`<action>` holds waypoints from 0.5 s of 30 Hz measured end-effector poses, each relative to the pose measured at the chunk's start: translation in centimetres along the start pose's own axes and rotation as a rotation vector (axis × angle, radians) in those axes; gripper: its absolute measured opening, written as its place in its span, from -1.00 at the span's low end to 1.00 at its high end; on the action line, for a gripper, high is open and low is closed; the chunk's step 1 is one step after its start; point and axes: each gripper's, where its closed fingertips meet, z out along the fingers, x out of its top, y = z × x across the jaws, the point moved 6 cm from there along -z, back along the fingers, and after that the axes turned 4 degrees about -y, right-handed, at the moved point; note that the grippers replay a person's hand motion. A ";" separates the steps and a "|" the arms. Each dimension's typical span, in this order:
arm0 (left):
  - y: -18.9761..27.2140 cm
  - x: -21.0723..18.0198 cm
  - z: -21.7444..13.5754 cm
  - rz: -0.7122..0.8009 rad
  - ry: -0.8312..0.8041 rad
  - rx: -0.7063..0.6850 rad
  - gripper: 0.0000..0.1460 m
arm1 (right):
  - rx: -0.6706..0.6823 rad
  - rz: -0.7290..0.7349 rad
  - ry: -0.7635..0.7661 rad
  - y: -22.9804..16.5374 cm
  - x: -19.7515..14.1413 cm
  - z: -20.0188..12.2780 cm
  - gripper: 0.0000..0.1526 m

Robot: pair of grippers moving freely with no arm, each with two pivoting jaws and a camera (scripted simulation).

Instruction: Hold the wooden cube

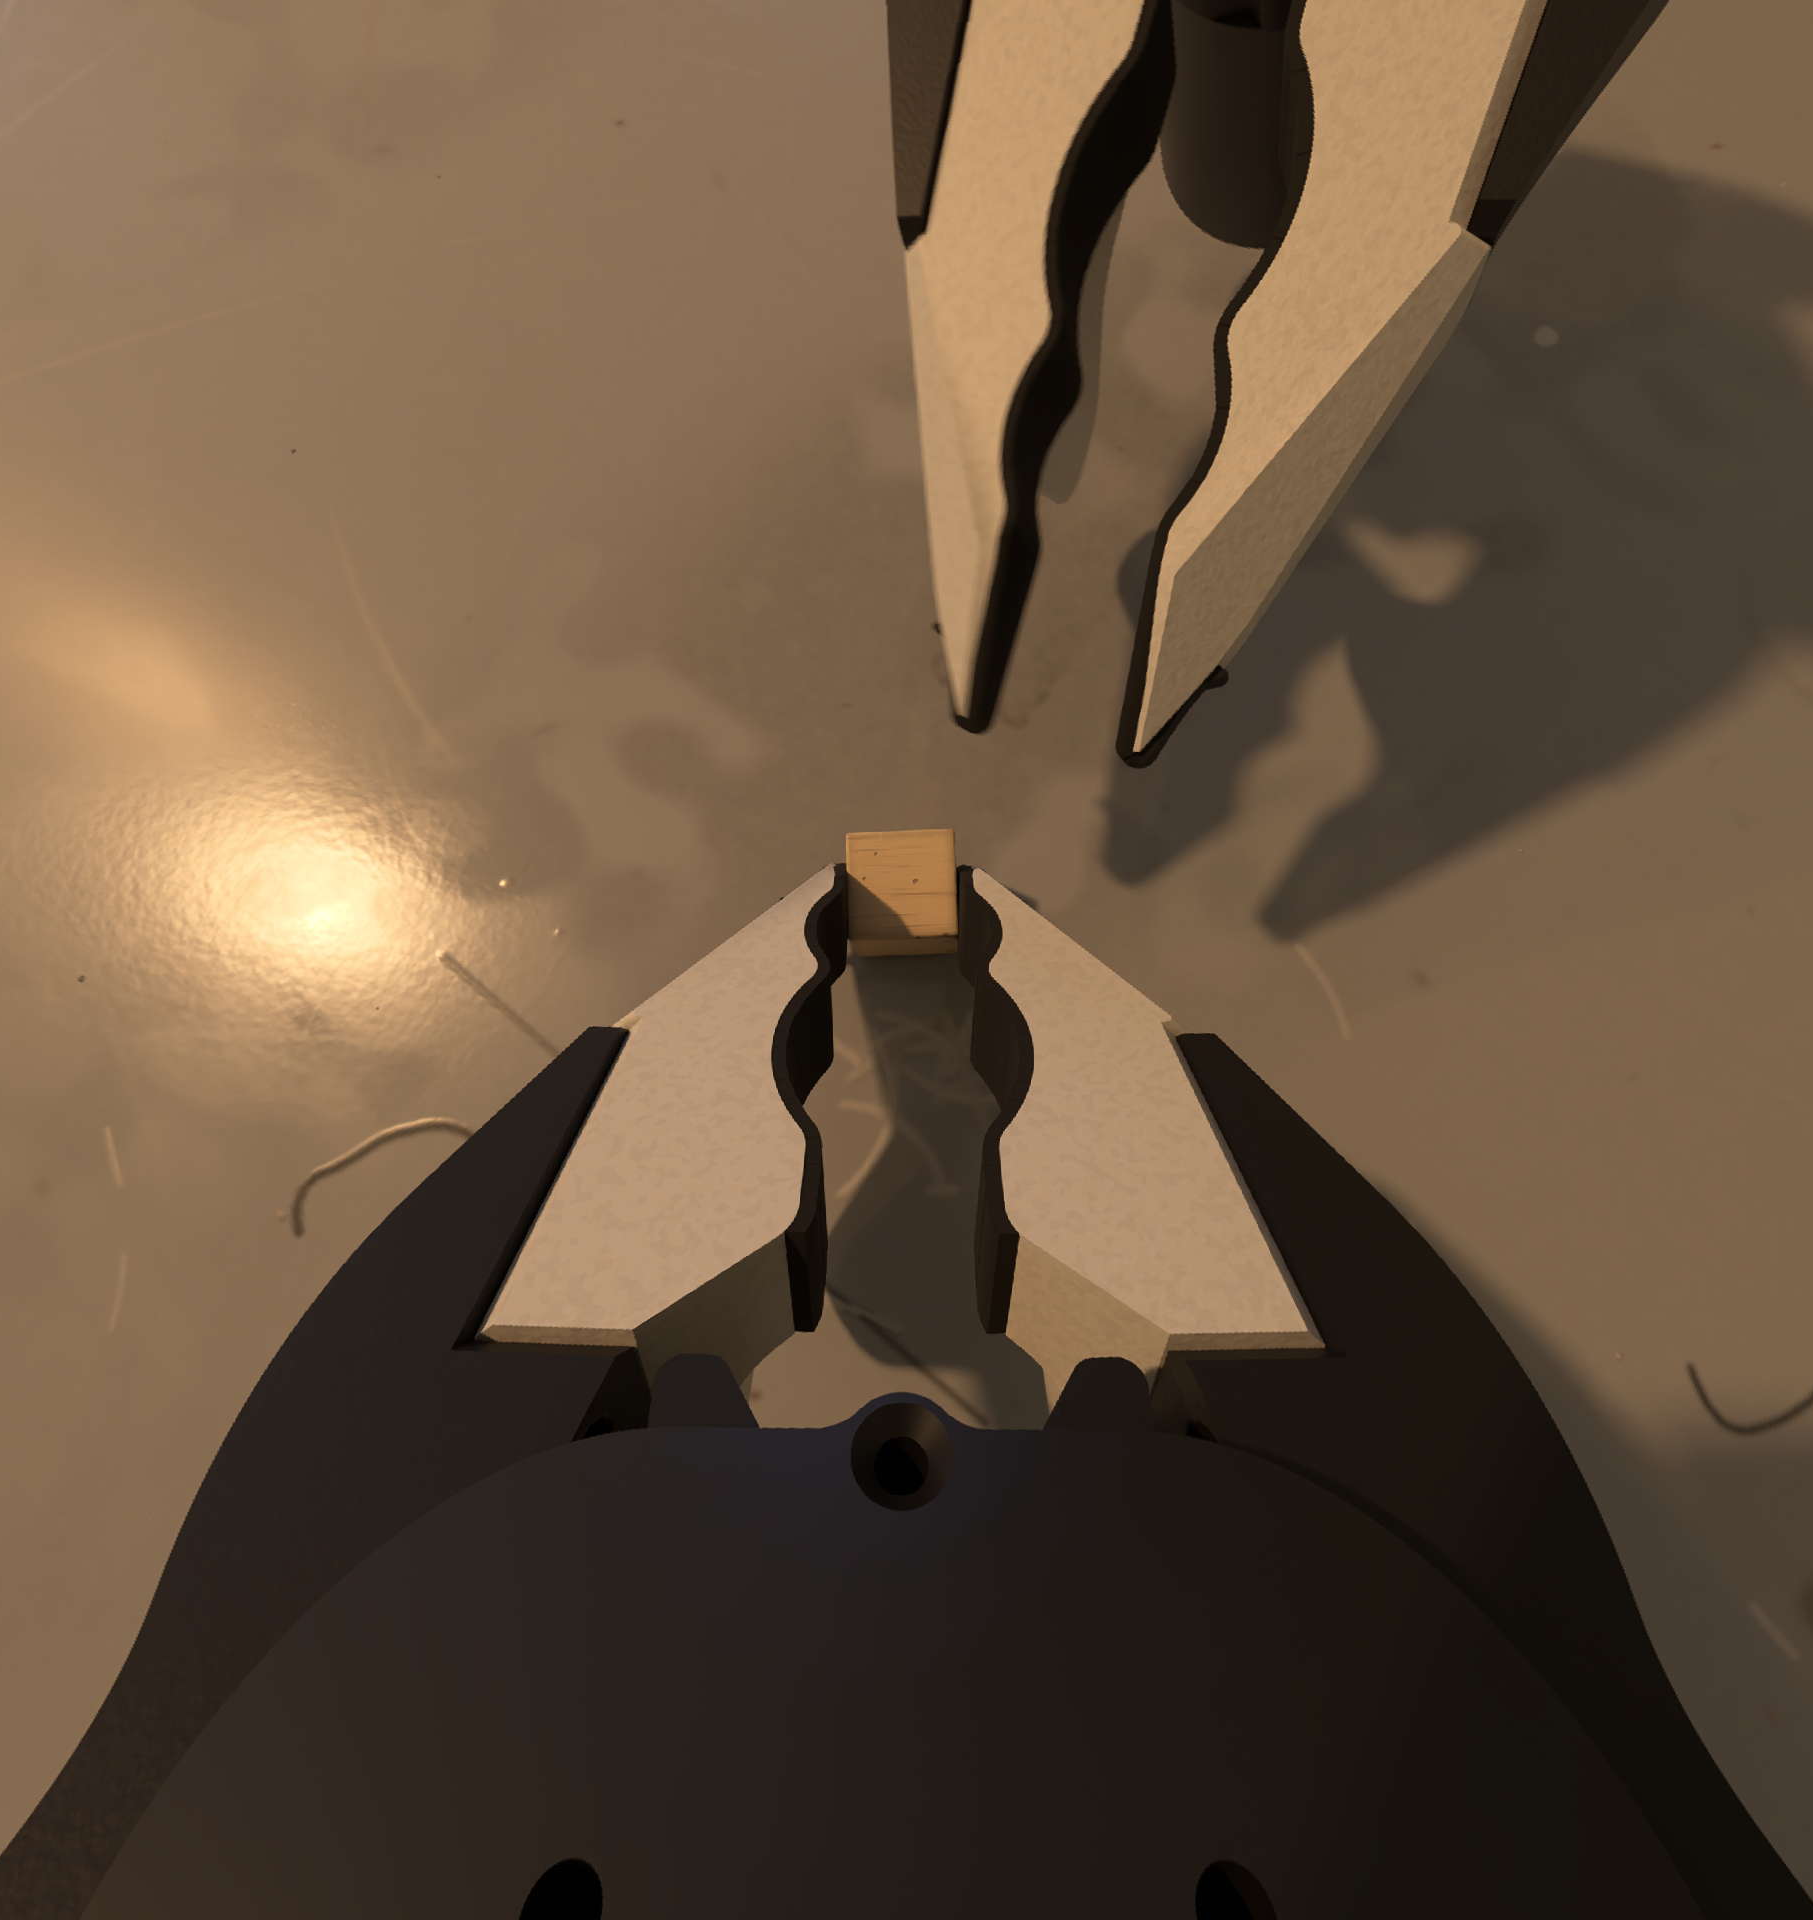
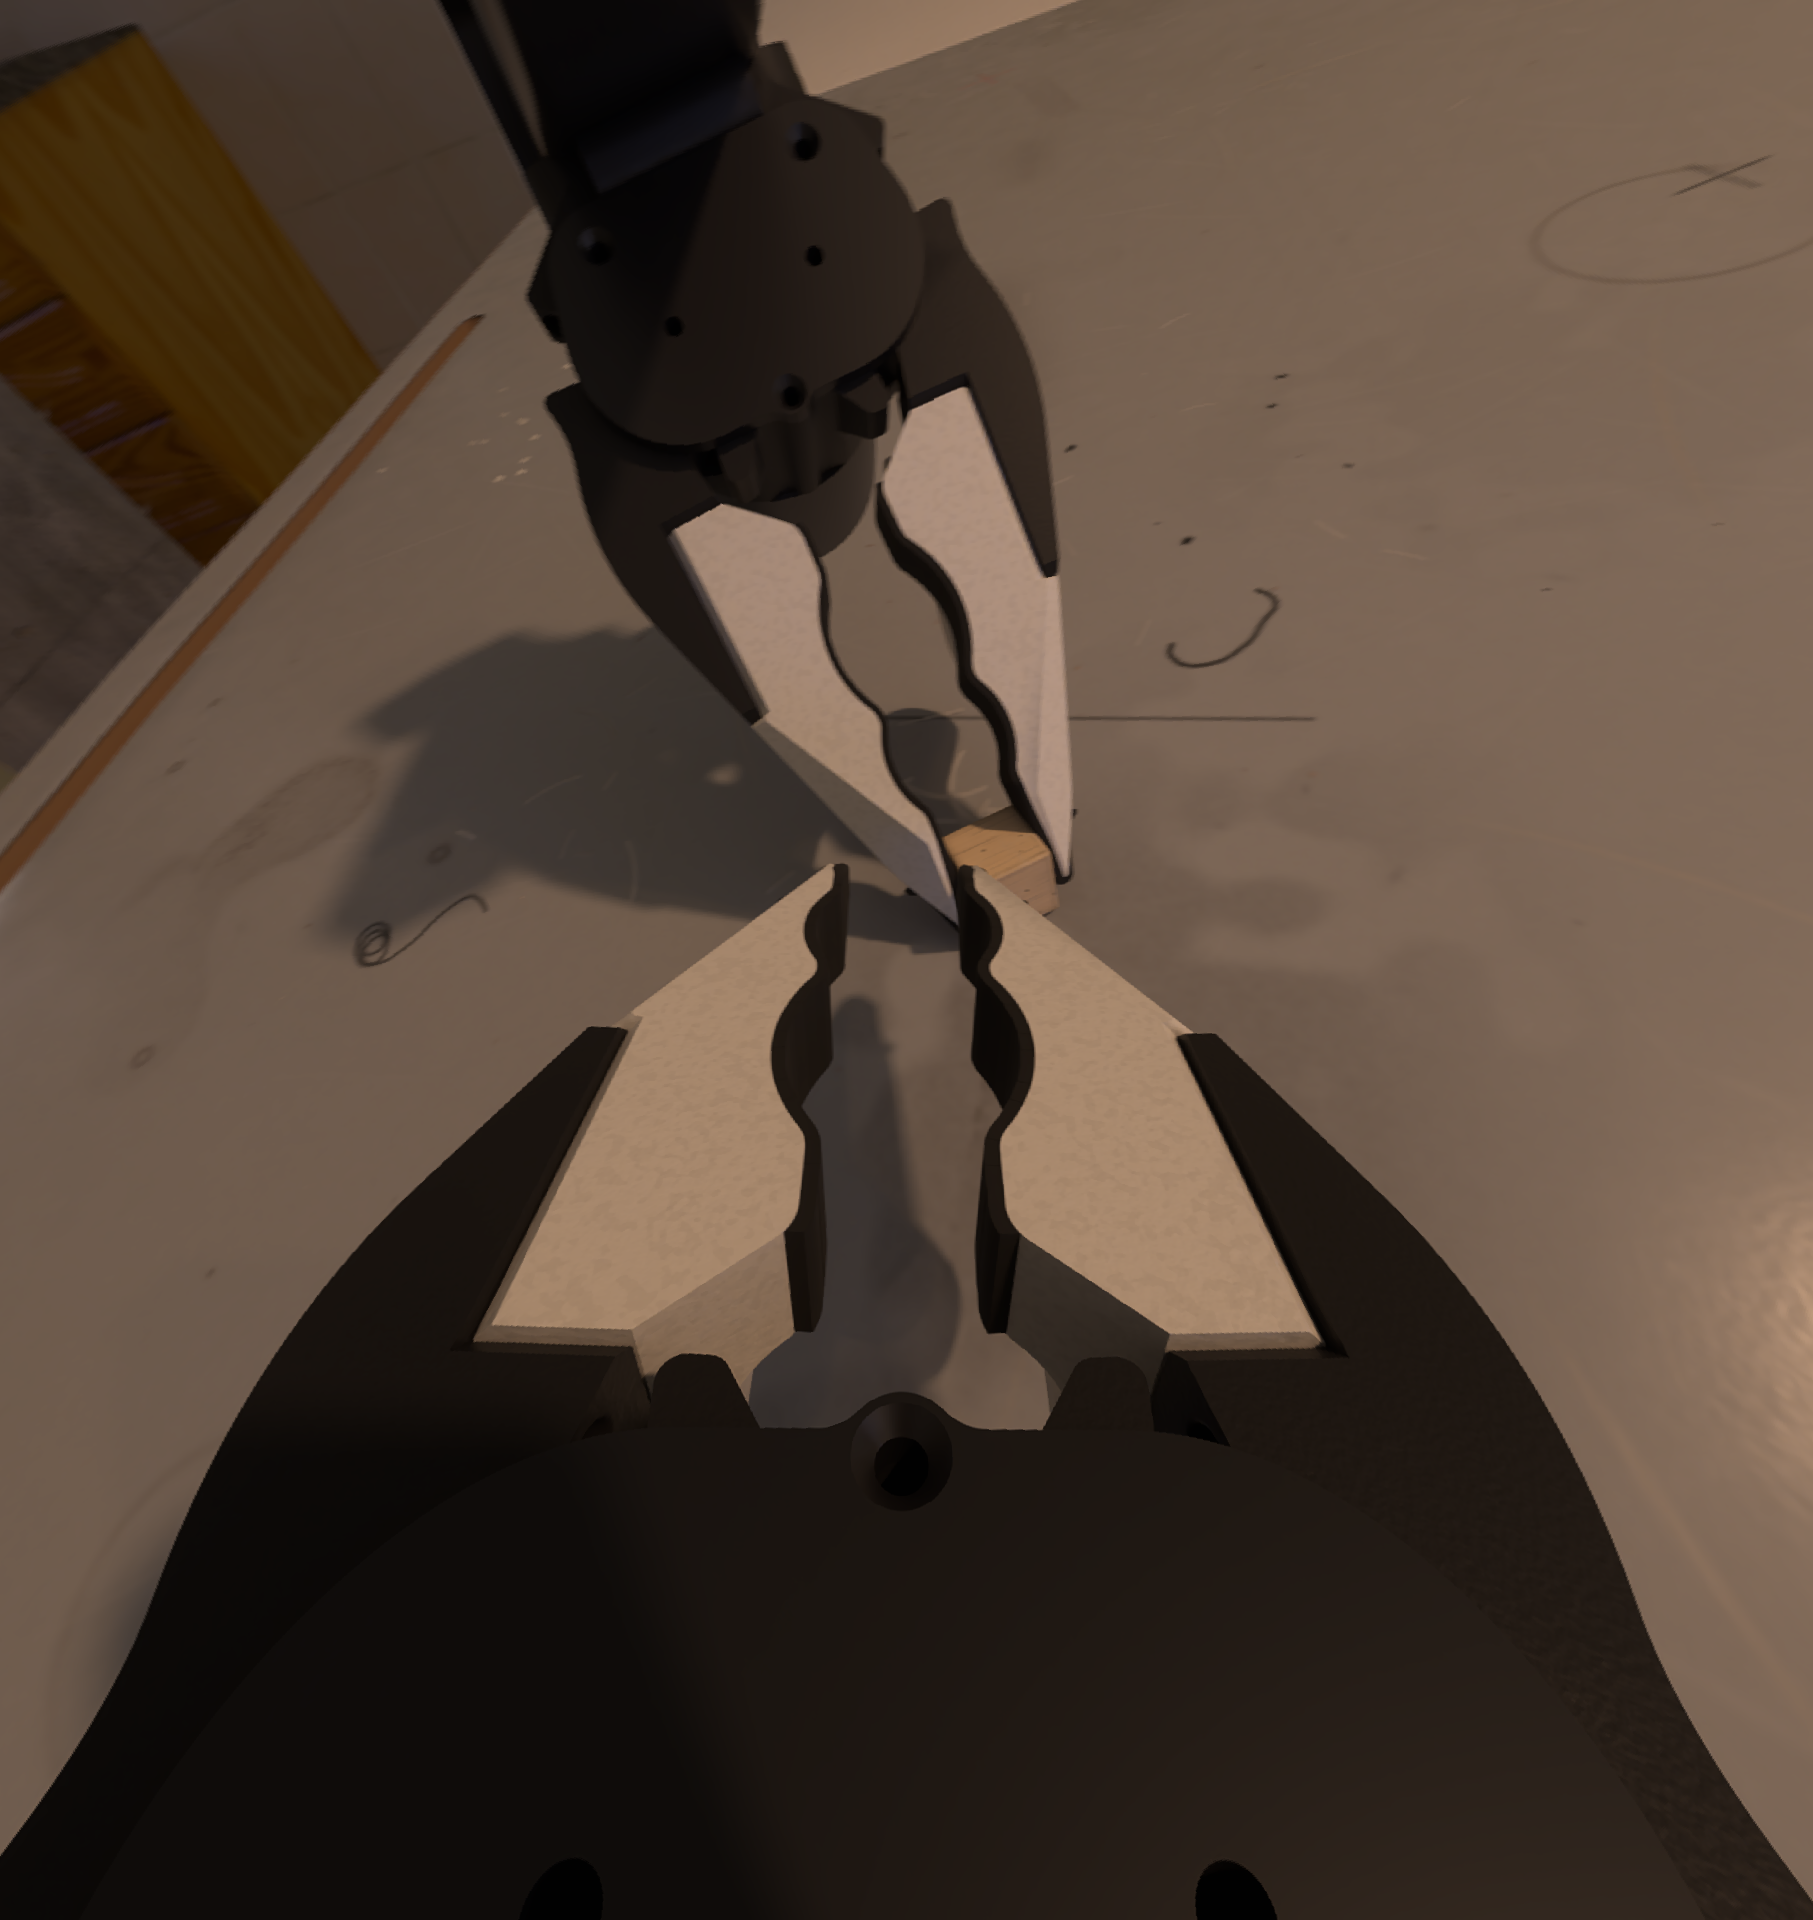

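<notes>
A: Where is the wooden cube [image 1: 901, 891]?

B: Between the fingertips of the left claw [image 1: 901, 883], at the very tips. Both tips press its sides, so that claw is pinching the wooden cube. It sits low over the grey bench [image 1: 258, 520]; whether its underside touches the surface, I cannot tell.

A: And the right claw [image 2: 902, 883]?

B: Spread, with nothing between its fingers. In the left wrist view it comes in from the top, tips [image 1: 1151, 717] pointing down at the bench just beyond the cube, not touching it (a clear strip of bench shows between them).

A: Does the right wrist view agree?

B: Yes. There the left claw [image 2: 1006, 873] reaches down from above, and the cube [image 2: 995, 862] shows as a pale block wedged at its tips, just past the right claw's right fingertip.

A: Anything else?

B: A yellow wooden cabinet [image 2: 133, 260] beyond the bench edge, top left, and dark scribbles on the bench.
</notes>
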 end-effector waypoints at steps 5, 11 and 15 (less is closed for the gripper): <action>0.0 0.0 0.0 0.000 -0.001 0.000 -0.72 | -0.076 0.002 -0.028 0.4 0.0 0.3 -0.54; 0.0 0.0 0.0 0.001 -0.001 -0.001 -0.72 | 0.013 0.008 -0.010 0.1 -0.1 0.0 -0.73; 0.0 0.0 0.0 0.002 -0.001 -0.001 -0.72 | -0.097 -0.009 0.000 0.4 0.0 0.0 -0.63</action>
